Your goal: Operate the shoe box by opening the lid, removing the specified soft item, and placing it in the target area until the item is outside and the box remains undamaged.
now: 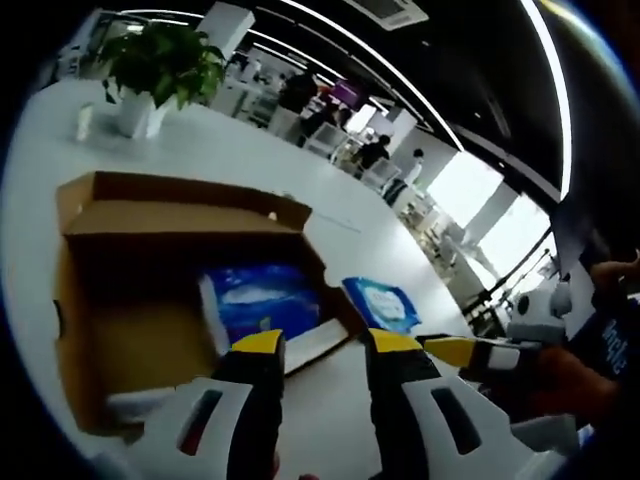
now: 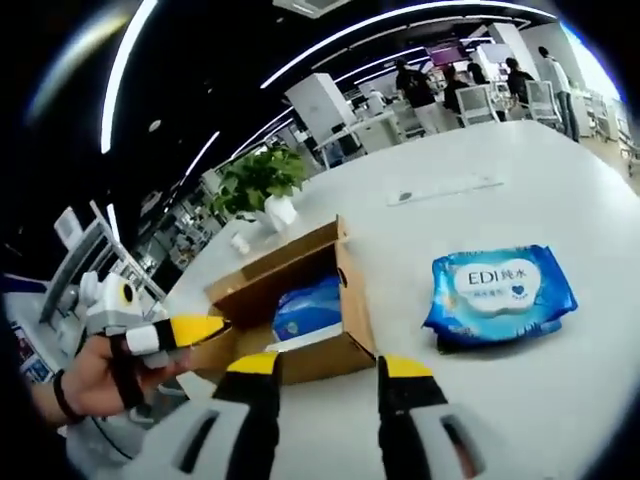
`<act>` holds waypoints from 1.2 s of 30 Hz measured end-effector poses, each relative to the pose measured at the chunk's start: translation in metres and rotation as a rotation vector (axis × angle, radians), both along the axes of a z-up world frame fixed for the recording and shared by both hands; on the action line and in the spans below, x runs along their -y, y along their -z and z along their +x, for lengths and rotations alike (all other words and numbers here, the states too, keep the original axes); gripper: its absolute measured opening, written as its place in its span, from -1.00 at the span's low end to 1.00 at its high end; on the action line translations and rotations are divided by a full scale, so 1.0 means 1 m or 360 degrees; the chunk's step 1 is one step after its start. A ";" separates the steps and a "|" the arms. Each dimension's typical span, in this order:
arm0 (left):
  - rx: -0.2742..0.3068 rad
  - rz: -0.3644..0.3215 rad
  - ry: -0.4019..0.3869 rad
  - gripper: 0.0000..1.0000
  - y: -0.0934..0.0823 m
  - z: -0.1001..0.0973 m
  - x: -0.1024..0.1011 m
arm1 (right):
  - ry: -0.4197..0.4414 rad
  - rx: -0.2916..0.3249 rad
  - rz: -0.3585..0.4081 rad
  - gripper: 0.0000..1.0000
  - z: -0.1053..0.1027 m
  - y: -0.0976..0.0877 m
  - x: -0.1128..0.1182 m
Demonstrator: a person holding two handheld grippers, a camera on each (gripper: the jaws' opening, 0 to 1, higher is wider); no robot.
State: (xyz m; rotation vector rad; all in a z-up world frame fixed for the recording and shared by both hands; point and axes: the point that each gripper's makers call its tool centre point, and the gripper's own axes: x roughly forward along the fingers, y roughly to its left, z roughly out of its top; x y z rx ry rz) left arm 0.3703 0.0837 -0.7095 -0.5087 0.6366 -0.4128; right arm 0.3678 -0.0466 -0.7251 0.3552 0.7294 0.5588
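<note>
Cardboard shoe box [image 1: 150,300] is lying open ahead and left of the left gripper [image 1: 322,345], whose yellow-tipped jaws are standing spread and pinching nothing. A blue pack [image 1: 262,303] is sitting inside, just beyond the left jaw. Another blue wipes pack [image 2: 502,291] is resting on the white table [image 2: 520,180], ahead and right of the right gripper [image 2: 330,368], likewise spread and empty.

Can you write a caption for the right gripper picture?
Open gripper faces an open shoe box, one blue pack out on the table.
</note>
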 end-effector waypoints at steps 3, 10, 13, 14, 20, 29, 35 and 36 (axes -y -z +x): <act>0.0018 0.0044 0.0012 -0.36 0.000 0.000 -0.006 | -0.0053 0.0010 -0.0016 -0.28 0.008 -0.002 -0.010; -0.0007 0.0073 -0.0019 -0.35 0.002 -0.009 -0.020 | -0.0160 0.0038 -0.0046 -0.27 0.028 -0.008 -0.033; -0.0009 0.0084 -0.0001 -0.34 -0.001 -0.014 -0.016 | -0.0205 0.0047 -0.0064 -0.26 0.034 -0.009 -0.044; -0.0011 0.0088 0.0001 -0.34 -0.001 -0.015 -0.015 | -0.0224 0.0051 -0.0070 -0.26 0.036 -0.010 -0.047; -0.0028 0.0107 0.0044 -0.34 -0.001 -0.021 -0.012 | -0.0369 0.0053 -0.0176 -0.21 0.047 -0.001 -0.067; -0.0022 0.0098 0.0038 -0.33 -0.002 -0.018 -0.017 | -0.0532 0.0062 -0.0266 -0.13 0.060 0.005 -0.099; 0.0001 0.0189 0.0053 -0.32 0.000 -0.016 -0.020 | -0.0603 0.0057 -0.0285 -0.09 0.067 0.010 -0.117; 0.0000 0.0188 0.0059 -0.31 0.000 -0.017 -0.019 | -0.0613 0.0058 -0.0294 -0.07 0.068 0.011 -0.119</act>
